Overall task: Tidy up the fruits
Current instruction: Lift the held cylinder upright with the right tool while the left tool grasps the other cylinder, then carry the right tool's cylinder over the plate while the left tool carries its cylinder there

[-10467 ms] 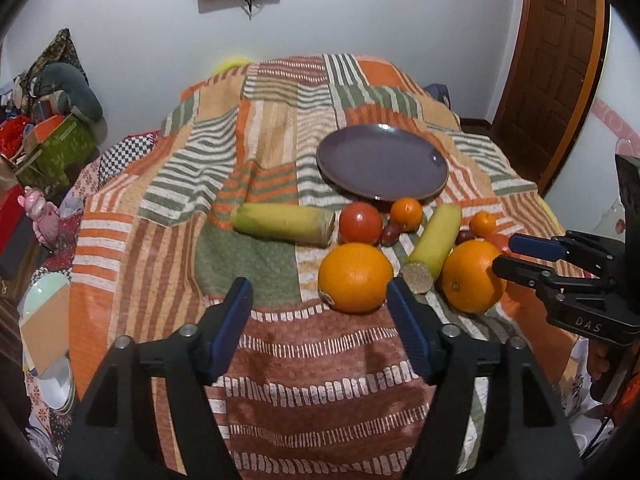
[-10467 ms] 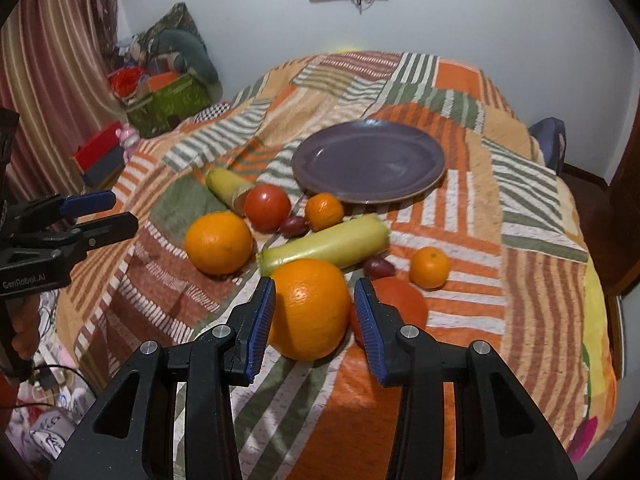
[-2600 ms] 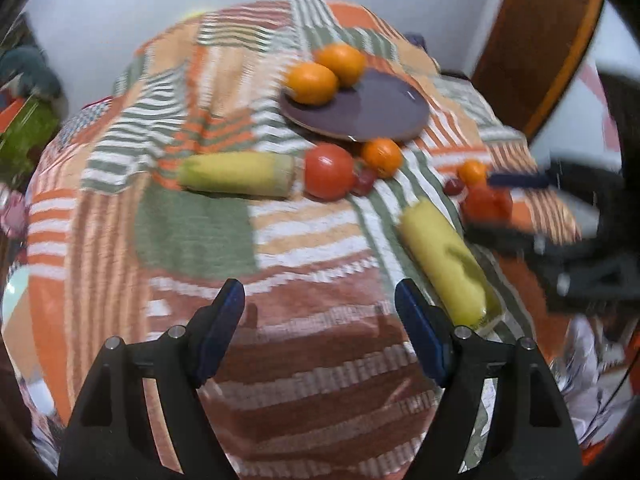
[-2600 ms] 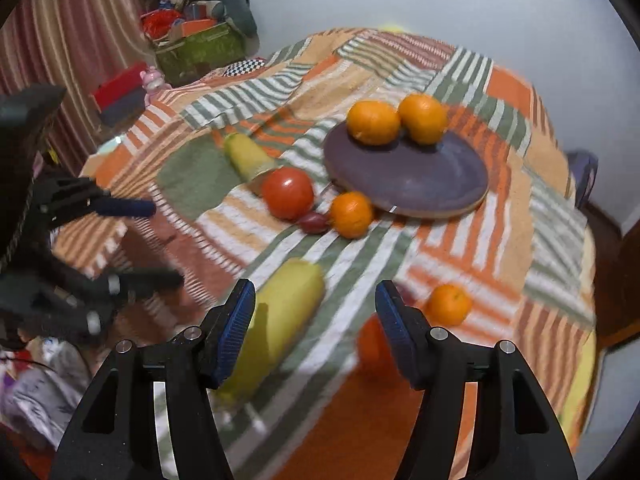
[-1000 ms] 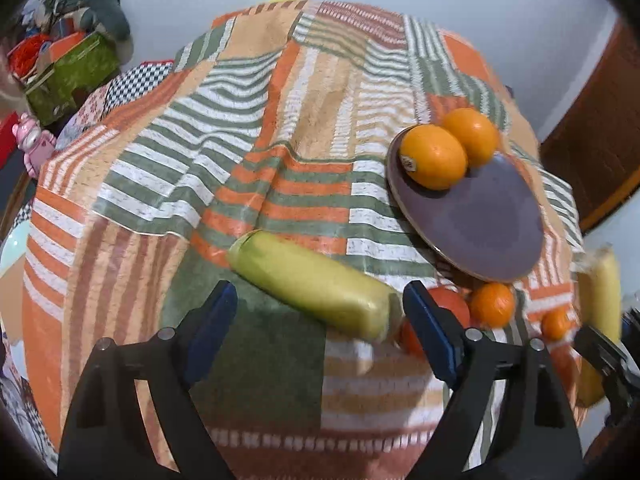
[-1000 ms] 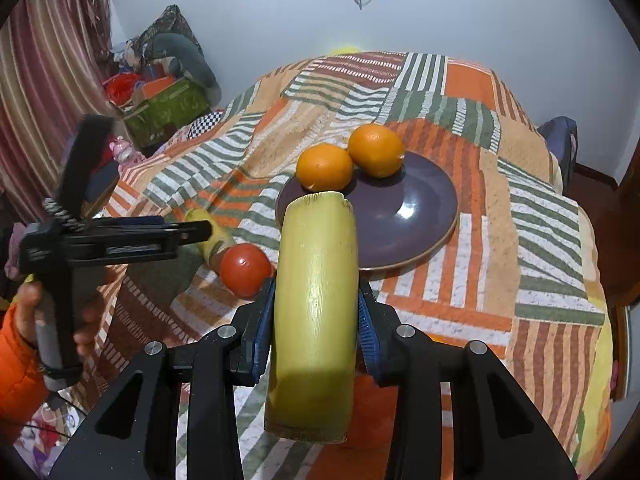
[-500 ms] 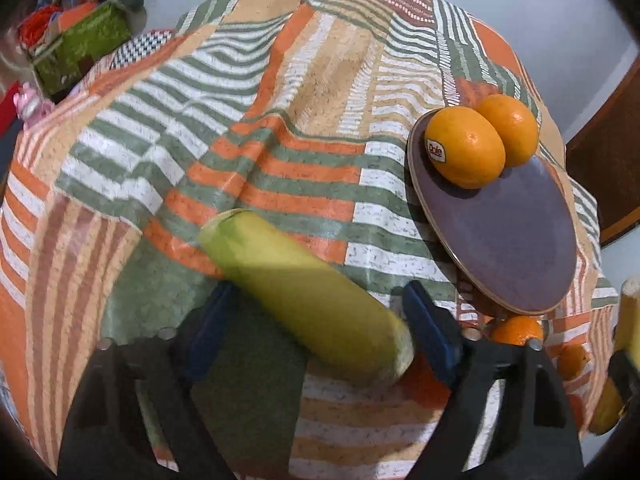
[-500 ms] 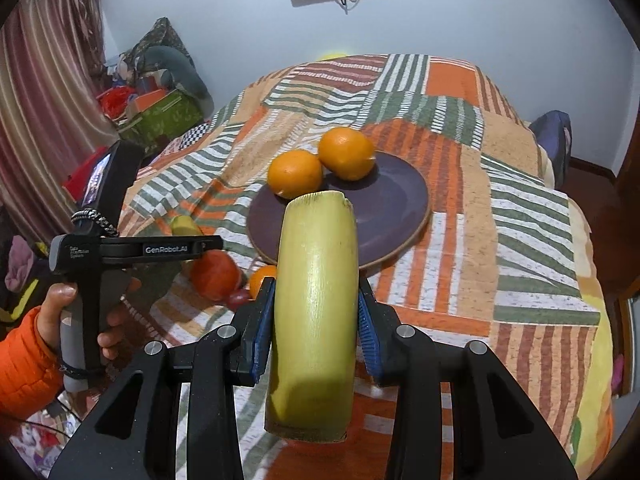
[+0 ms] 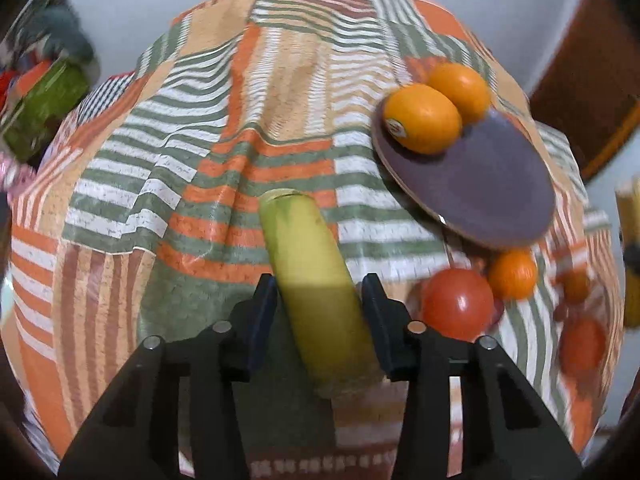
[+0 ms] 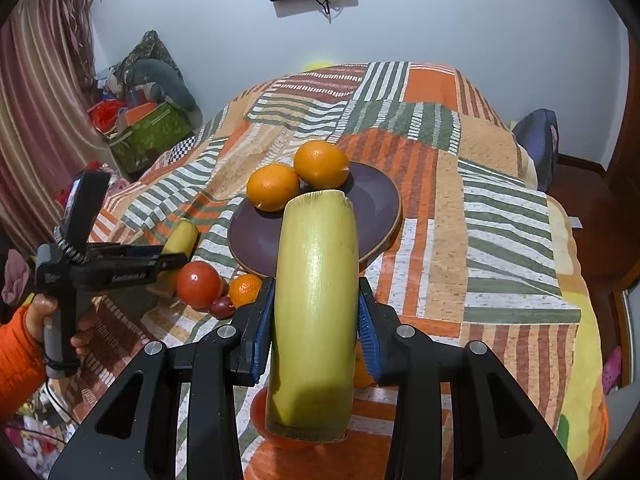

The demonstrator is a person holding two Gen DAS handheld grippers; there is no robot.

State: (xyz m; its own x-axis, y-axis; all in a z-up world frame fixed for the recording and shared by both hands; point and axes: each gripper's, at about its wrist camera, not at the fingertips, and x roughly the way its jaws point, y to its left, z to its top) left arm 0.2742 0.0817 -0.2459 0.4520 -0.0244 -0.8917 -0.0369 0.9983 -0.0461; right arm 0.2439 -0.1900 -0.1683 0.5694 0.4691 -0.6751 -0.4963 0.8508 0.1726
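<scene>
A purple plate (image 10: 376,200) on the striped bedspread carries two oranges (image 10: 296,178). My right gripper (image 10: 316,316) is shut on a yellow-green banana piece (image 10: 316,300), held in the air short of the plate. In the left wrist view my left gripper (image 9: 319,312) has its jaws around a second banana piece (image 9: 316,280) that lies on the cloth; the pads sit close to its sides, contact unclear. The plate (image 9: 492,184) and oranges (image 9: 424,118) show to its upper right. The left gripper (image 10: 160,260) also shows in the right wrist view.
A red tomato (image 9: 458,304), a small mandarin (image 9: 512,274) and dark small fruits lie by the plate's near edge. More orange fruit (image 9: 582,344) lies at the right. Boxes and clutter (image 10: 148,128) stand left of the bed. A wooden door (image 9: 592,92) is at the right.
My left gripper has moved in over the lying banana piece and narrowed around it. My right gripper holds its banana piece a little closer to the plate.
</scene>
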